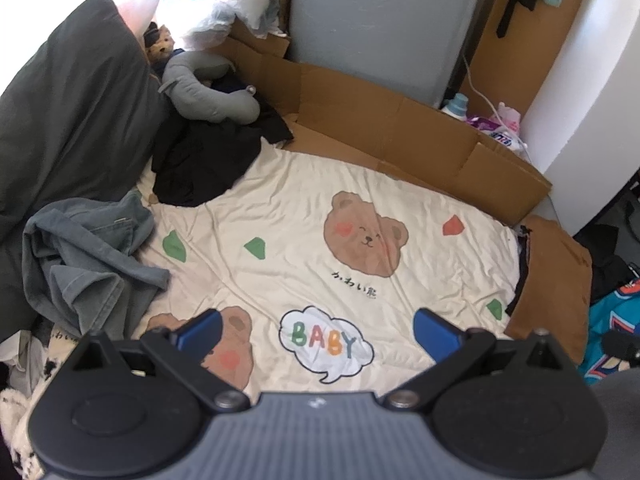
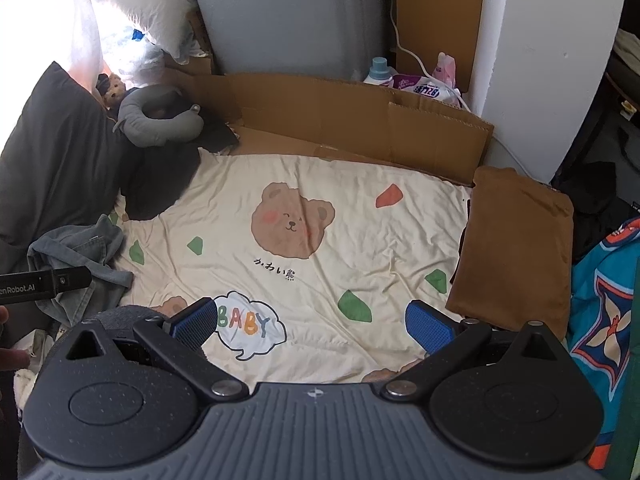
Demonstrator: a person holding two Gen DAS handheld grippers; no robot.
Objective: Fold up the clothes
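Both grippers hang over the bed with nothing between their blue-padded fingers. The left gripper [image 1: 316, 330] has its jaws spread wide above the cream bedsheet printed with brown bear faces [image 1: 304, 216], and the right gripper [image 2: 312, 322] is spread just as wide over the same sheet, above the cloud-shaped "BABY" print [image 2: 248, 326].

The clothes sit at the edges. A crumpled grey-blue denim garment [image 1: 84, 256] lies in a heap at the middle left of the left wrist view, against a large dark grey pillow [image 1: 76, 112]; in the right wrist view the same heap [image 2: 80, 248] shows at the left edge, partly behind a black device marked with white lettering [image 2: 44, 282]. A rumpled black garment [image 1: 208, 152] lies above it, toward the upper left, touching a grey U-shaped neck pillow [image 1: 208, 84]. A small brown teddy bear [image 1: 160, 42] peeks out just behind that pillow.

At the right side of the right wrist view a neatly folded brown cloth [image 2: 516, 248] rests flat on the sheet's edge (it looks squared off). Flattened brown cardboard [image 2: 352, 120] stands along the far side of the bed, with a grey cabinet [image 2: 288, 12] behind it.
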